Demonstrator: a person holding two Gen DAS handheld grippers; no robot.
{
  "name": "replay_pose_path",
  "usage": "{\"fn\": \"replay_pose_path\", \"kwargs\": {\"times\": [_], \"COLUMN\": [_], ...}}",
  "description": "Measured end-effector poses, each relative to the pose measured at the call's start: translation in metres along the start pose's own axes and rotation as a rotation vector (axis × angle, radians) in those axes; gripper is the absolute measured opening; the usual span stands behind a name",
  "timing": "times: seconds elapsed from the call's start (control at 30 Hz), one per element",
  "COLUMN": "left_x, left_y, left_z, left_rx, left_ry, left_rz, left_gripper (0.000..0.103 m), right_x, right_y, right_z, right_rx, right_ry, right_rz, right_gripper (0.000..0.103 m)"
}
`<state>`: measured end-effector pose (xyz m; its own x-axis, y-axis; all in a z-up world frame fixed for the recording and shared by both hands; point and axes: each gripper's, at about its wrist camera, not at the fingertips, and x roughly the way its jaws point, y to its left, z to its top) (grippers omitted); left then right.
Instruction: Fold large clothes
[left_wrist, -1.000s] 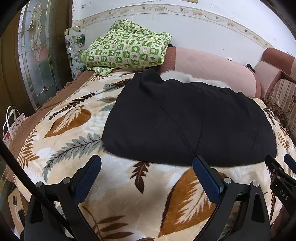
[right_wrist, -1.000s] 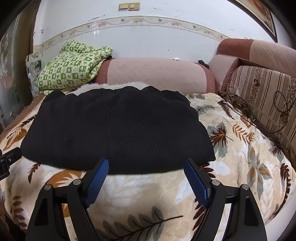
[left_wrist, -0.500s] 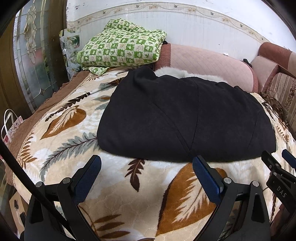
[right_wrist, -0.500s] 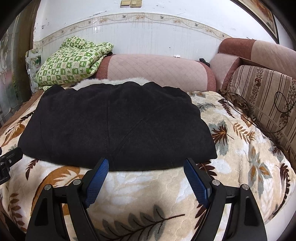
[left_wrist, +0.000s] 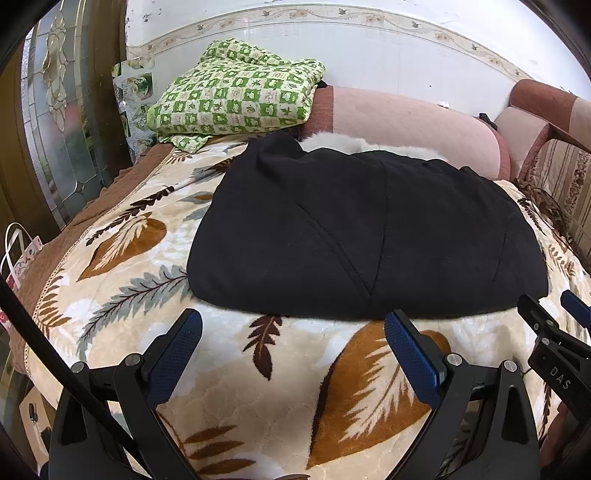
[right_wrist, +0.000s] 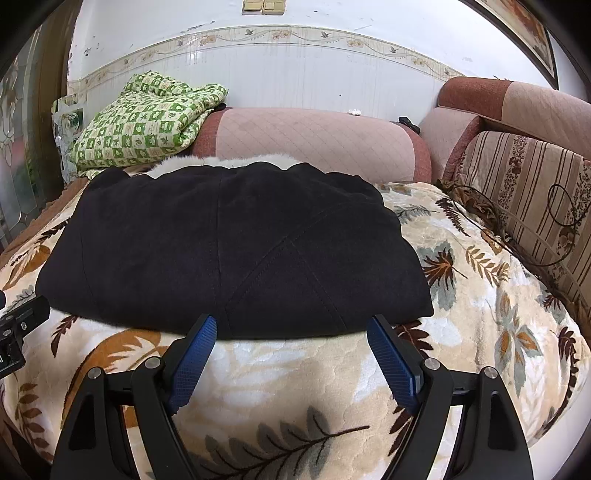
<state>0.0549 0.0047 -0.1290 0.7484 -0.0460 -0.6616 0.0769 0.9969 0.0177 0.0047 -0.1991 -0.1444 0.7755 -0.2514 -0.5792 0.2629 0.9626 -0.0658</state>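
A large black garment (left_wrist: 362, 236) lies folded into a wide block on a leaf-patterned blanket (left_wrist: 229, 369); it also shows in the right wrist view (right_wrist: 229, 251). White fur trim (left_wrist: 369, 146) peeks out at its far edge. My left gripper (left_wrist: 293, 332) is open and empty, just short of the garment's near edge. My right gripper (right_wrist: 291, 332) is open and empty, its fingertips at the garment's near edge. The right gripper shows at the right edge of the left wrist view (left_wrist: 554, 332).
A green checked quilt (left_wrist: 236, 99) lies folded at the back left. A pink bolster (right_wrist: 317, 140) runs along the wall. A striped sofa back (right_wrist: 528, 192) with a dark cable stands on the right. A glass door (left_wrist: 55, 110) and a paper bag (left_wrist: 22, 251) are on the left.
Both grippers have tilted and drawn slightly closer to the garment's near edge. Both stay open. The garment has not moved.
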Motion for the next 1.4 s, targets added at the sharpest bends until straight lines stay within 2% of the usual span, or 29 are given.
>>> {"fn": "replay_pose_path", "kwargs": {"times": [0.9,1.4], "left_x": [-0.003,-0.003], "left_y": [-0.013,-0.013], "left_z": [-0.006,-0.005], "left_rx": [0.05,0.034], "left_ry": [-0.007,-0.001], "left_rz": [-0.025,-0.051], "left_gripper": [0.099,0.099], "right_x": [-0.005,-0.008], "right_y": [0.001,0.001], "right_z": [0.001,0.003], "right_rx": [-0.009,0.001], "right_ry": [-0.02,-0.031], "right_rz": [-0.001,-0.007], "right_gripper": [0.09,0.09]}}
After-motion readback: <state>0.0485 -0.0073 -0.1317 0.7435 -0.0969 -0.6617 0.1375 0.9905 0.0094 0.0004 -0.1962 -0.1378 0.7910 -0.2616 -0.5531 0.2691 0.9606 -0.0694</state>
